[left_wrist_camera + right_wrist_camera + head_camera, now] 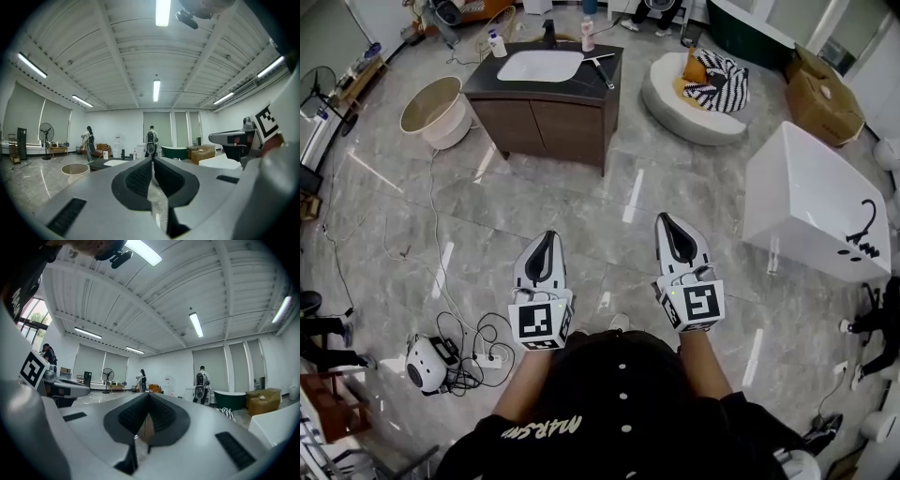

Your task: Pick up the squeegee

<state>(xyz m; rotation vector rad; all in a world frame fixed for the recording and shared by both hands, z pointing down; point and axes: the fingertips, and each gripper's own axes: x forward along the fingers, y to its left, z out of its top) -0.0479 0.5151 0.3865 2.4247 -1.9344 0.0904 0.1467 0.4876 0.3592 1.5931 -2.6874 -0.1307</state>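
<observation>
One big grey floor (581, 216) of shiny tiles fills the room. Far on the right stands a large white box (806, 197). At the far middle is a dark cabinet (544, 122) with a white sink (540, 66) set in its top. Right of the cabinet lies a round white cushion (675, 112) with a striped cloth (720, 80) on it. Left of the cabinet sits a round tan tub (431, 108). Near the person, the left gripper (547, 236) and the right gripper (665, 220) are held side by side over the floor. Both point level toward the cabinet, well apart from it. Each one has its jaws pressed together with nothing between them. The squeegee (604, 71) lies on the cabinet top, just right of the sink — neither gripper is near it. A small white bottle (497, 44) stands at the top's far left corner.
</observation>
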